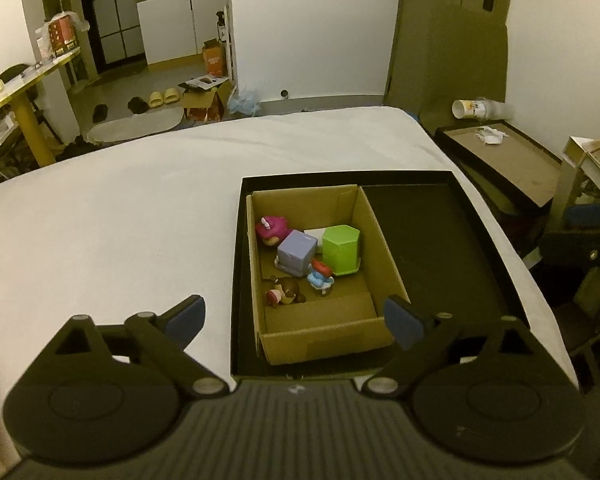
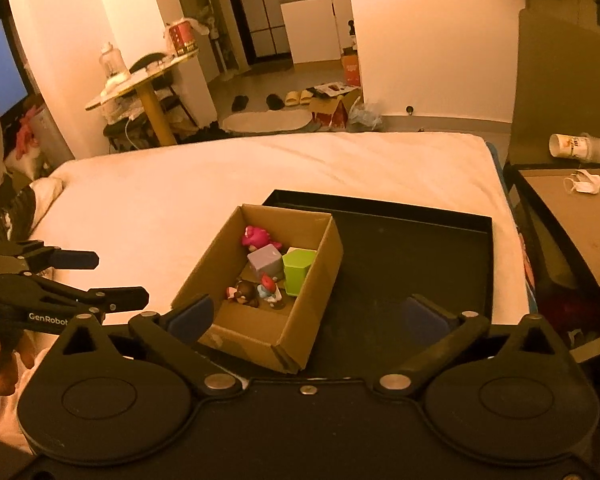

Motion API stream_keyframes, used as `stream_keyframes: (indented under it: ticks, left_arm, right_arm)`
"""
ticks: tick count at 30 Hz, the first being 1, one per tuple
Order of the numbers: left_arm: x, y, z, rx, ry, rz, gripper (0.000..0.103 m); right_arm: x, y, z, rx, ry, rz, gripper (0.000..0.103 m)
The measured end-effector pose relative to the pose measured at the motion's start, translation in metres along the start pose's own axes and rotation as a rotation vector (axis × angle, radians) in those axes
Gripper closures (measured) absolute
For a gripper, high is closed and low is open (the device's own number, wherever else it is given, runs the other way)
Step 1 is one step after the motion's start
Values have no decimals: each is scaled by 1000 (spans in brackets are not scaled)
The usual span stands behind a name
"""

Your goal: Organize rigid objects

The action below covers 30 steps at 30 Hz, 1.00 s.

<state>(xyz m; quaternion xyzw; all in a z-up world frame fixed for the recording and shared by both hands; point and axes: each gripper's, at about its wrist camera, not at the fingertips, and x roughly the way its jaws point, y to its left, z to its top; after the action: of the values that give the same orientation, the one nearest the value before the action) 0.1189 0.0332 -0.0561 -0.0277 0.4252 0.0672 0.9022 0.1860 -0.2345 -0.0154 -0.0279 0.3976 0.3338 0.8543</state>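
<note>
A bed with a white sheet (image 1: 148, 184) fills the foreground of a dim, warmly lit room. Beyond its far edge lie a pale oval floor mat (image 1: 136, 126), two pairs of slippers (image 1: 163, 98) and an open cardboard carton (image 1: 204, 102). White walls (image 1: 312, 28) rise behind, with white cabinets (image 1: 180, 24) seen through an opening. A round table on a yellow leg (image 2: 152, 104) stands to the left. A dark side table (image 1: 500, 160) sits off the bed's right edge, and a fallen paper cup (image 1: 470, 109) lies beside it.

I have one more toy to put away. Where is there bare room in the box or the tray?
In the cardboard box, the near floor strip behind its front wall is free; the far half is crowded with the green block, purple cube and figurines. The black tray right of the box is bare.
</note>
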Motion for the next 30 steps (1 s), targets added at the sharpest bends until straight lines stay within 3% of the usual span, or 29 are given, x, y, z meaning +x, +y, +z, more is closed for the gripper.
stream_keyframes:
  ticks: [3,12,17,30]
  left_arm:
    - [-11,-2,-4,9,-17,4,2]
    - [-42,-2,-12,0,-61,-11,0]
    - [-63,5,-17,-110,-89,-94,0]
    - [-107,-8,-27,-64,-155,-125,0]
  right_arm:
    - [-15,-2,-4,17,-21,4,0]
    - [-54,3,-18,34,-66,18,0]
    - [-71,10,-24,22,-86,27,0]
    - [-111,24,-40,40,-150,42,0]
